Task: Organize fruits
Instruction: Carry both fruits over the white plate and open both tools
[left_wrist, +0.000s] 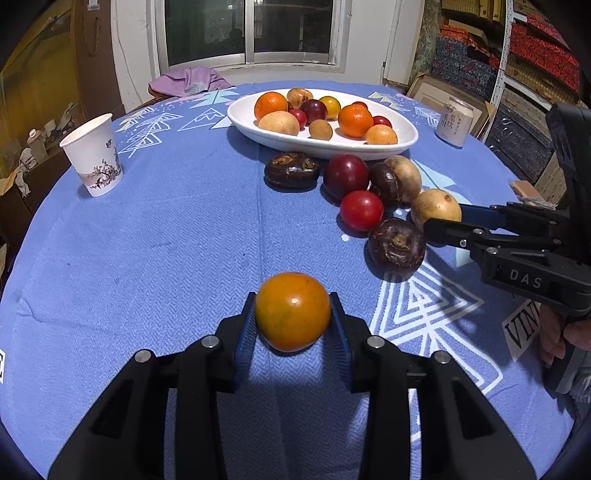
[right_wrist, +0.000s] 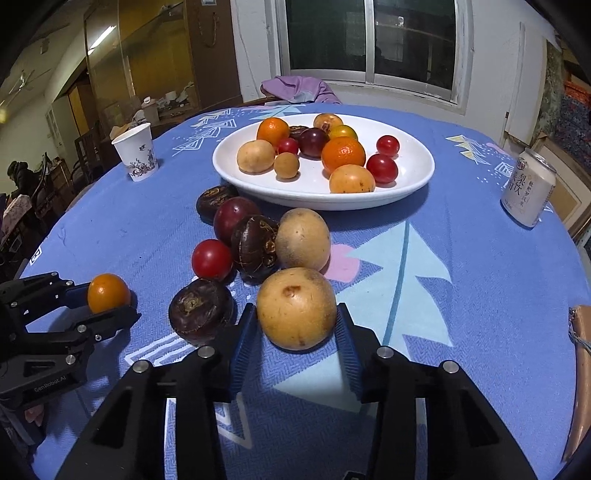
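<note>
My left gripper (left_wrist: 293, 297) is shut on an orange-yellow round fruit (left_wrist: 292, 312), with a blue pad against each side of it, low over the blue cloth. In the right wrist view the left gripper (right_wrist: 110, 301) shows at the left edge holding that fruit (right_wrist: 107, 291). My right gripper (right_wrist: 296, 308) has its pads pressed on both sides of a tan round fruit (right_wrist: 296, 310) that rests on the cloth; it also shows in the left wrist view (left_wrist: 441, 218). Loose dark brown fruits (right_wrist: 201, 314), a red tomato (right_wrist: 211, 259) and a dark plum (right_wrist: 232, 221) lie before the white oval plate (right_wrist: 321, 202), which holds several fruits.
A paper cup (left_wrist: 94, 155) stands at the far left of the table, a pale drink can (right_wrist: 528, 192) at the far right. A purple cloth (right_wrist: 299, 88) lies beyond the plate, by the window. A brown object (right_wrist: 581, 369) sits at the right edge.
</note>
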